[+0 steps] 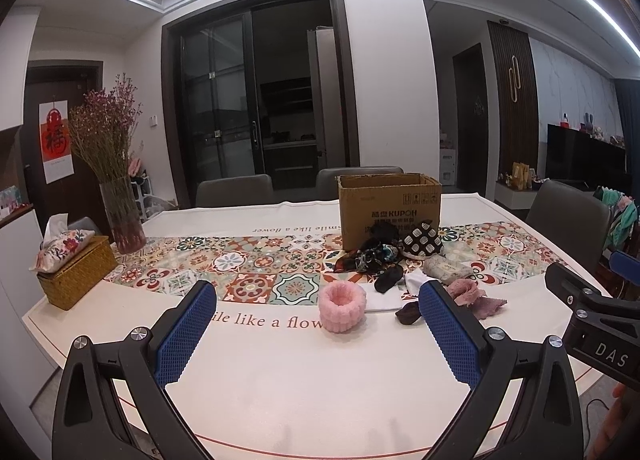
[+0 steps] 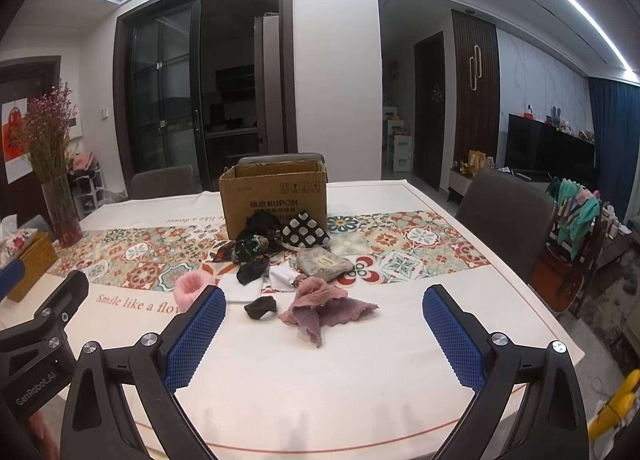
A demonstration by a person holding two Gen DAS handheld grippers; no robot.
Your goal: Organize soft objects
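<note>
Right wrist: cardboard box (image 2: 273,196) upright, inside hidden; both claws (image 2: 324,304) (image 1: 318,298) apart

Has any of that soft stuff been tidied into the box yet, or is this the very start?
It looks like the start. Both the left hand-held gripper and the right hand-held gripper are open and empty. The pink band, pink cloth and dark pile lie on the table before the cardboard box.

Bare tabletop (image 2: 320,380) before cloth pile (image 2: 296,260)
</note>
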